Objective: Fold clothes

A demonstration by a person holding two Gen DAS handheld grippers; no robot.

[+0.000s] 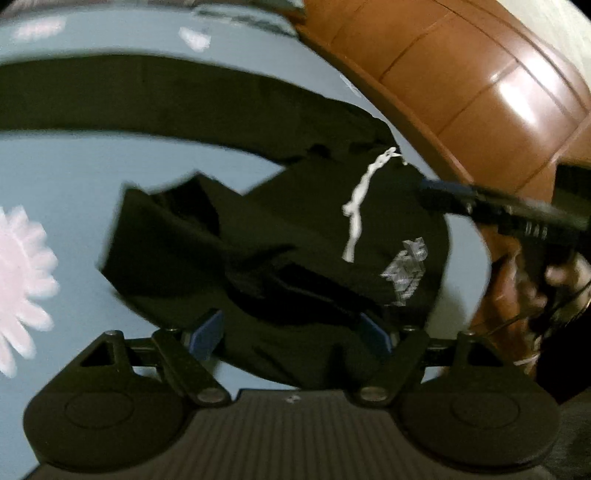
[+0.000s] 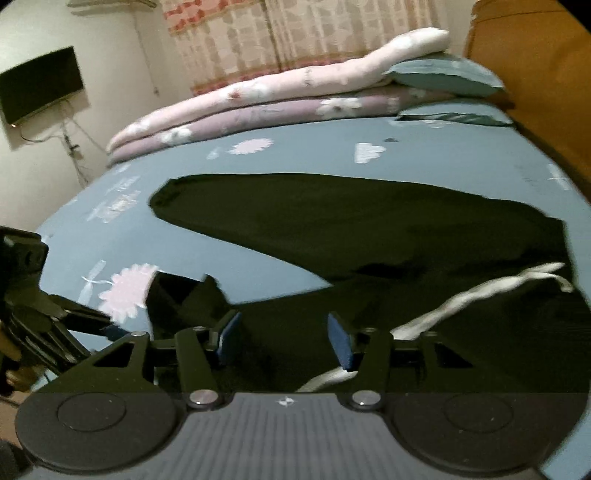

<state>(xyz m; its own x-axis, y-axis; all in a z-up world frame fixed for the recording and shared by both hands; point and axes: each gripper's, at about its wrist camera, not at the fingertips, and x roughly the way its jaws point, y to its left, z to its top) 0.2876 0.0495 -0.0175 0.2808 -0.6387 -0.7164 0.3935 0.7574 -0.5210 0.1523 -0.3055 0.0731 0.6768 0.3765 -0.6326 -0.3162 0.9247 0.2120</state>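
Note:
A black garment (image 1: 295, 221) with a white drawstring (image 1: 354, 210) and a grey print (image 1: 406, 269) lies on the blue flowered bed sheet (image 1: 74, 177). One long part stretches away across the bed (image 2: 332, 229), and the near part is bunched and partly folded over. My left gripper (image 1: 291, 332) hangs over the bunched near edge, its blue pads wide apart with black cloth lying between them. My right gripper (image 2: 284, 339) stands open just above the garment, beside the drawstring (image 2: 461, 299). The same right gripper shows at the right of the left wrist view as dark fingers (image 1: 461, 203), with a hand behind them.
A brown wooden headboard (image 1: 461, 92) runs along the bed's right side. Folded pink and lilac quilts (image 2: 277, 96) and teal pillows (image 2: 443, 74) sit at the far edge. On the far wall are a dark screen (image 2: 40, 85) and a curtain (image 2: 295, 33). Bare sheet (image 2: 295, 155) surrounds the garment.

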